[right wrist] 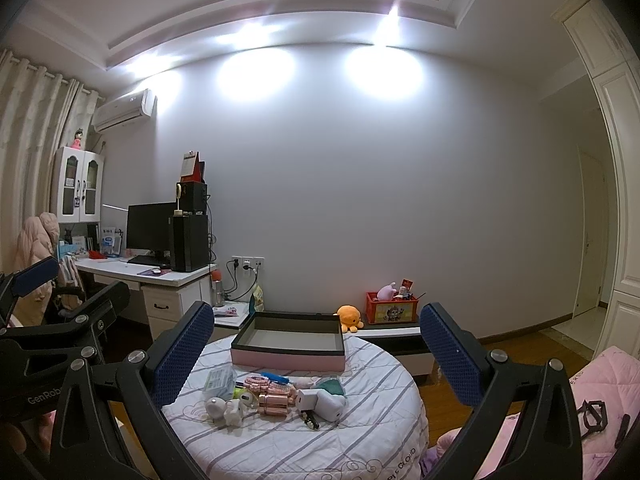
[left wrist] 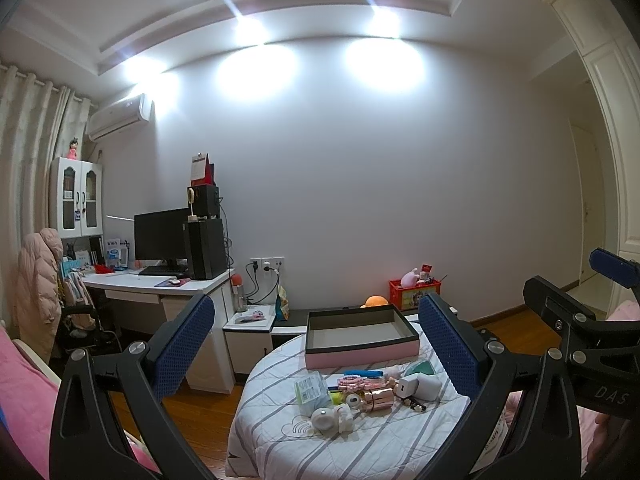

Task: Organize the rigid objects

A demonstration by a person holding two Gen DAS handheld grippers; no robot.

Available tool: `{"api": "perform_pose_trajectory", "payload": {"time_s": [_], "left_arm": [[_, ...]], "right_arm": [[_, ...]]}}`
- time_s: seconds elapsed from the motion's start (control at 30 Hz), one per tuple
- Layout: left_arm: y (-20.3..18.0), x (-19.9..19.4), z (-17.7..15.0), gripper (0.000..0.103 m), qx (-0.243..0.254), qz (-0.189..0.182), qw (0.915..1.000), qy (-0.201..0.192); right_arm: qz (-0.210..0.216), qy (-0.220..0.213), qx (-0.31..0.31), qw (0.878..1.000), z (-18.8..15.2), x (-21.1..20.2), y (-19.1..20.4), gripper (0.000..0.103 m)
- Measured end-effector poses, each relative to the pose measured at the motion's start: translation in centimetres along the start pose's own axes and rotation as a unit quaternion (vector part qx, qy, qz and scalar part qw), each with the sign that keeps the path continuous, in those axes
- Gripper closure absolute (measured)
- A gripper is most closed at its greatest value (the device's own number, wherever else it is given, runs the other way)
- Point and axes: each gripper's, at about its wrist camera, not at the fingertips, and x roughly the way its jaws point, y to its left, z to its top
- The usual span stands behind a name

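Observation:
An empty pink box with a dark rim (left wrist: 360, 350) (right wrist: 288, 362) sits at the far side of a round table under a striped cover (left wrist: 360, 448) (right wrist: 380, 420). In front of it lies a pile of small items: a rose-gold cylinder (left wrist: 378, 398) (right wrist: 276, 402), a white charger (left wrist: 408, 386) (right wrist: 306, 398), a blue pen (left wrist: 362, 372), a pale green packet (left wrist: 310, 390) (right wrist: 218, 382) and a white round gadget (left wrist: 324, 418) (right wrist: 216, 404). My left gripper (left wrist: 318, 316) and right gripper (right wrist: 316, 316) hover side by side short of the pile, both open and holding nothing.
A desk with a monitor and computer tower (left wrist: 204, 248) stands at the left wall. An orange plush (right wrist: 350, 316) and a red crate (right wrist: 392, 310) sit on a low cabinet behind the table. Pink bedding (right wrist: 600, 380) with dark glasses on it lies to the right.

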Motion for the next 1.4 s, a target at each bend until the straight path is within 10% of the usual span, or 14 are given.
{"api": "perform_pose_trajectory", "payload": {"time_s": [1.4], "left_arm": [[-0.88, 0.78, 0.65, 0.0, 0.005, -0.007, 0.9999, 0.01]], "right_arm": [[-0.012, 0.007, 0.0, 1.0, 0.18, -0.01, -0.3, 0.0]]}}
